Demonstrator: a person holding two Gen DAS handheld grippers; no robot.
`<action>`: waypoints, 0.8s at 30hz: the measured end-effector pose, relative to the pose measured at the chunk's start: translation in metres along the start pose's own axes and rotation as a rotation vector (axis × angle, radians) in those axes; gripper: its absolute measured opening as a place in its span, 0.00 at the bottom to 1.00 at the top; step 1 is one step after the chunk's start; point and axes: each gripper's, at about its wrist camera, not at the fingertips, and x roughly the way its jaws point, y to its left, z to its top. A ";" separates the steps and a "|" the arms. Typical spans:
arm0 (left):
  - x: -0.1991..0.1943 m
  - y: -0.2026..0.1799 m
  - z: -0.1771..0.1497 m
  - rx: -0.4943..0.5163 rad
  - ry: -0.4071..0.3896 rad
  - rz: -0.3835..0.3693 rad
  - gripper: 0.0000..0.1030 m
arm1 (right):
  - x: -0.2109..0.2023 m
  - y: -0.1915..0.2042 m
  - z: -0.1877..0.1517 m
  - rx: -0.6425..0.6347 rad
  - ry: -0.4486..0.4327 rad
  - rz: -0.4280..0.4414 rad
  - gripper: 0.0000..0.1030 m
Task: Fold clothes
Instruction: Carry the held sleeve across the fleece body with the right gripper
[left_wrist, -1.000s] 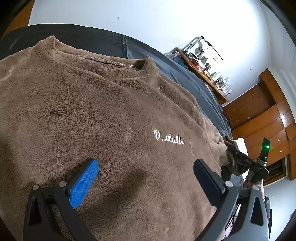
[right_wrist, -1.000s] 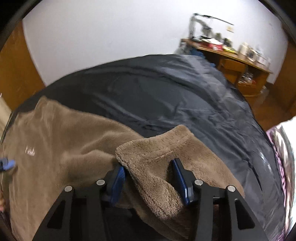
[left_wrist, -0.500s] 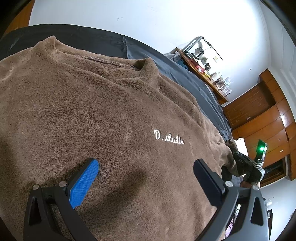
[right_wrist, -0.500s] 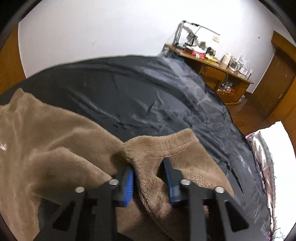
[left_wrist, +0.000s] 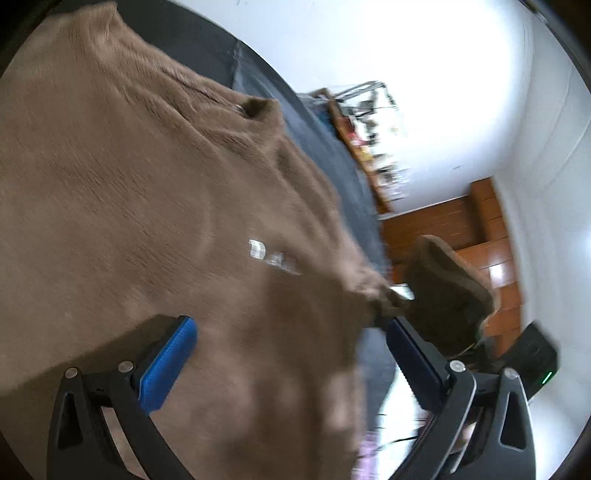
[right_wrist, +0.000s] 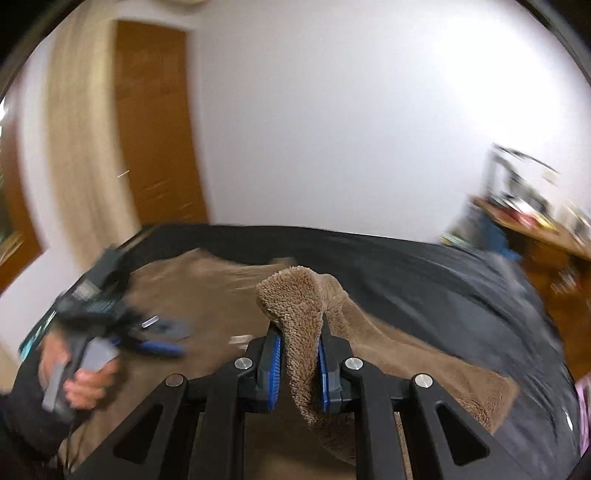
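A brown fleece sweater (left_wrist: 140, 206) with white chest lettering lies spread on the dark bedcover (left_wrist: 347, 173). My left gripper (left_wrist: 291, 332) hovers open over its lower front, with nothing between the blue pads. The right gripper (right_wrist: 299, 354) is still closing on the sweater's sleeve cuff (right_wrist: 295, 299), and the pads press the fleece from both sides. In the left wrist view that sleeve (left_wrist: 447, 291) hangs lifted off the bed at the right. In the right wrist view a hand (right_wrist: 85, 380) holds the left gripper (right_wrist: 173, 336) at the left, blurred.
The dark bedcover (right_wrist: 443, 280) stretches to the right of the sweater. A cluttered wooden desk (right_wrist: 532, 225) stands at the far right against the white wall. A wooden door (right_wrist: 155, 122) is at the far left, and wooden cabinets (left_wrist: 454, 221) lie beyond the bed.
The right gripper has shut on the sleeve cuff and lifted it up and toward the sweater's body. The left gripper has rolled and tilted in place, still open.
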 end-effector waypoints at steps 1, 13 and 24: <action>-0.001 0.001 0.000 -0.010 0.008 -0.032 1.00 | 0.008 0.016 -0.002 -0.036 0.017 0.033 0.17; 0.011 0.001 -0.004 -0.017 0.065 -0.029 1.00 | 0.064 0.071 -0.074 -0.227 0.242 0.129 0.68; 0.034 -0.016 -0.011 0.120 0.089 0.046 1.00 | 0.024 0.034 -0.092 0.008 0.106 0.201 0.81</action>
